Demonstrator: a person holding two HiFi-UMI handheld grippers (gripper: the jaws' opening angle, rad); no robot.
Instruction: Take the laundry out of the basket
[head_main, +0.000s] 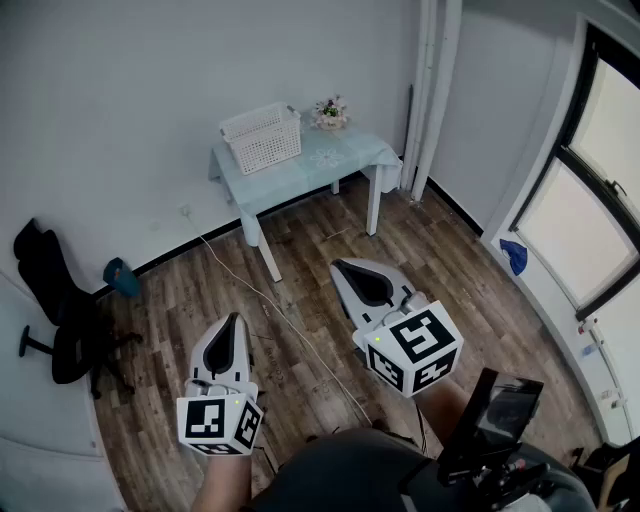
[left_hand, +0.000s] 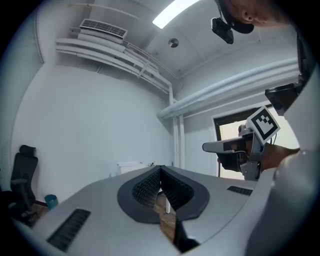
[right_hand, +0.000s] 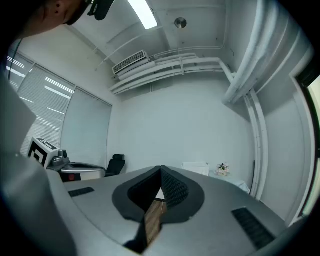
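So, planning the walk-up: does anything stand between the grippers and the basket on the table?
Nothing solid. Bare wood floor separates the left gripper and right gripper from the basket on the table; only a thin cable lies across it. The chair stands off left.

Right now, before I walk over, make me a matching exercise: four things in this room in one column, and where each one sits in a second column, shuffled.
Things
1. basket
2. flowers
3. chair
4. blue cloth

Places
A. on the floor, by the wall at the left
B. beside the window, at the right
C. on the table, at its left end
D. on the table, just right of the basket

Pairs: 1-C, 2-D, 3-A, 4-B
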